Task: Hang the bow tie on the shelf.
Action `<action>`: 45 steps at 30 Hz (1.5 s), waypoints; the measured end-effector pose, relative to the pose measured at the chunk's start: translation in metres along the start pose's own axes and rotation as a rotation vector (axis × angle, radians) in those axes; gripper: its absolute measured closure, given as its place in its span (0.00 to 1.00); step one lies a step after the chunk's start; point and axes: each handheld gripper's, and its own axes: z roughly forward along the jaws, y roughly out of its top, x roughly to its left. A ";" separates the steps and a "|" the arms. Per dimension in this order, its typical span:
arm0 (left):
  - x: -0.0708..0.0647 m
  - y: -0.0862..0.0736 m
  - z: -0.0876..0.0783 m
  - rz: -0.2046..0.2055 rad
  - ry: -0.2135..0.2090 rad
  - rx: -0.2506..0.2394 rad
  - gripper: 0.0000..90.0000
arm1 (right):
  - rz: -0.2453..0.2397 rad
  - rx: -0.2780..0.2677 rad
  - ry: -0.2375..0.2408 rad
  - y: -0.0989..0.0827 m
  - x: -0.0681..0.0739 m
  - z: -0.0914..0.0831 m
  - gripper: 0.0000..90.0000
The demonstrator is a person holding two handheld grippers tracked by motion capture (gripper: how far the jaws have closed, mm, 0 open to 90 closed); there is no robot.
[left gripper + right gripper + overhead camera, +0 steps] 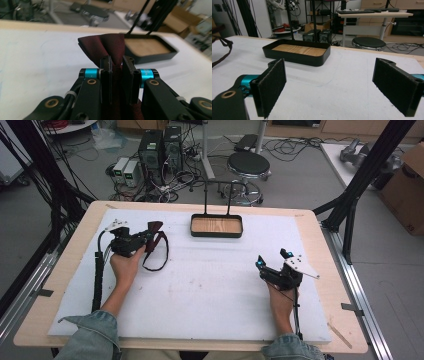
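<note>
While the black tray with its wooden floor sits at the far middle of the white mat, the mat on the near side of the tray lies bare and wide between the two hands, reaching out to the pale wooden table edge on every side. Left of the tray, near but apart from it, the left gripper is clenched on a dark red bow tie; in the left gripper view the two black pads press the cloth at its narrow middle, and one flared wing fans out beyond the jaws toward the tray's near left corner. Bow tie's long axis runs along the gripper's line, angled toward the tray. Its thin dark strap hangs in a loop on the side away from the tray, toward the person; whether the loop rests on the mat I cannot tell. Cloth looks matte, deep maroon, softly pleated. Well to the right of the tray and nearer the person, the right gripper is released, jaws standing wide apart with nothing between them, its pads facing the tray across bare mat.
</note>
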 end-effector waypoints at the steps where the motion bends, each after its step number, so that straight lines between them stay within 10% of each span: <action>1: -0.002 0.003 0.000 0.003 -0.010 -0.013 0.87 | -0.001 0.002 -0.001 0.000 0.000 0.000 0.12; 24: -0.063 0.082 0.048 0.106 -0.184 -0.106 0.87 | 0.019 -0.004 0.010 0.000 -0.002 0.000 0.12; 45: -0.071 0.109 0.088 0.114 -0.166 -0.137 0.87 | 0.027 0.000 0.016 -0.001 -0.003 0.000 0.12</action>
